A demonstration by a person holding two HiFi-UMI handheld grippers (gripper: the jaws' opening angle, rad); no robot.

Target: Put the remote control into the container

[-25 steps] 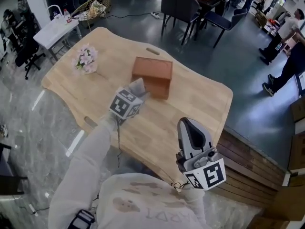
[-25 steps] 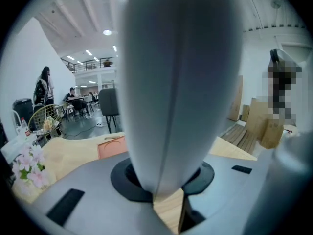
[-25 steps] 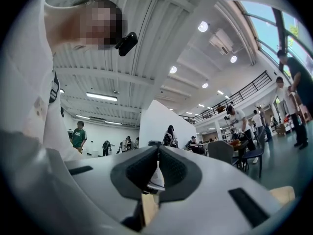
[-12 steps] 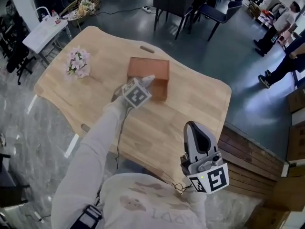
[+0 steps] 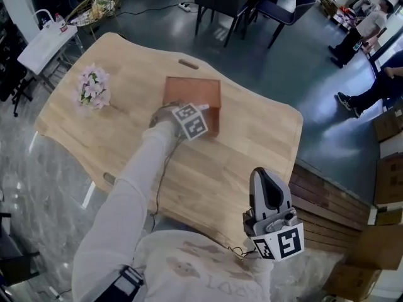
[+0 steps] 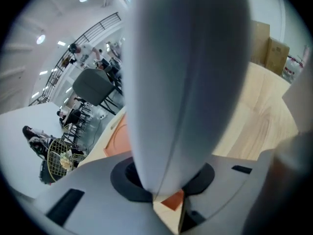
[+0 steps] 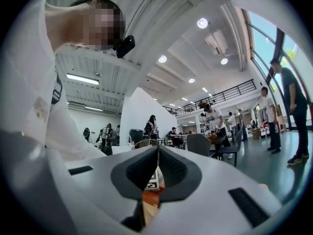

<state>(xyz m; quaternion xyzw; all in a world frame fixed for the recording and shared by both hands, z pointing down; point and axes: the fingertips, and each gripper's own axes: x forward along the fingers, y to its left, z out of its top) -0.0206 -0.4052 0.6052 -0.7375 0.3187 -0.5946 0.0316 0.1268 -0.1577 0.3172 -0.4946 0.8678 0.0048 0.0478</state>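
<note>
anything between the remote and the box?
Nothing visible. The left gripper holds the remote right at the box; whether its top is open can't be told.

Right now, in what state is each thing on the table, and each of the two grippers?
Box: upright on the table, top looks closed.
Flowers: lying on the table, apart from the box.
Left gripper: shut, empty, at the box's near side.
Right gripper: shut, empty, near the person's body.
Remote: not in view.
</note>
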